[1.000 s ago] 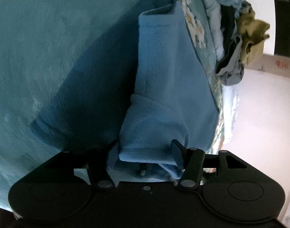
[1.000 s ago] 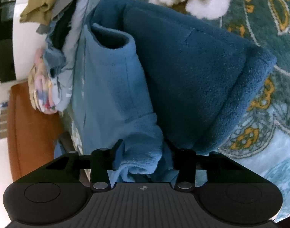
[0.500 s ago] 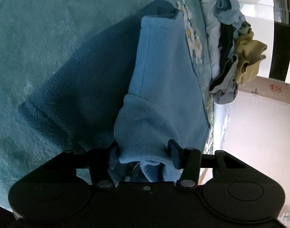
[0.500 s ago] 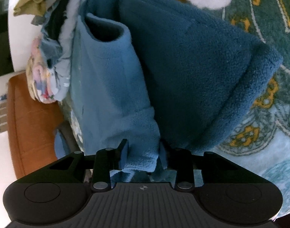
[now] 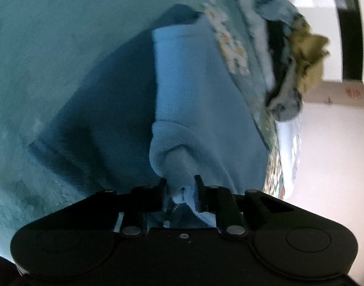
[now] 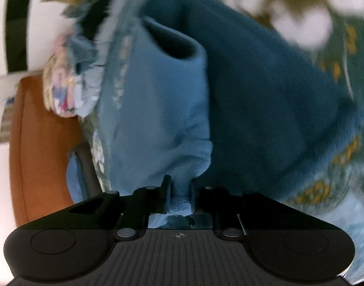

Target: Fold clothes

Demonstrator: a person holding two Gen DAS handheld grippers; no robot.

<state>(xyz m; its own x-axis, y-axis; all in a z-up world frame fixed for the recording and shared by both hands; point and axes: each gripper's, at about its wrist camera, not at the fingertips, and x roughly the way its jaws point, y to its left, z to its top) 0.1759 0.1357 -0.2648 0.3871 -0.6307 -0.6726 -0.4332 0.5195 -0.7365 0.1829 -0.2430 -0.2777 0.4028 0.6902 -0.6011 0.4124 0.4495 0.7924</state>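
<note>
The fleece garment is light blue on its lit fold and deep navy-teal beside that. The bedspread under it is teal with mustard-yellow and white floral motifs. Beyond the garment, the clothes pile shows olive-yellow, black and pale blue, with an orange-brown cushion left of the garment.

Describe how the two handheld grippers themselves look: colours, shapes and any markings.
Both are matt black, with a wide body bearing two round discs, silver pivot screws and two flat black fingers. The right gripper has a ribbed lower panel and a small crosshair mark; the left gripper looks smooth.
</note>
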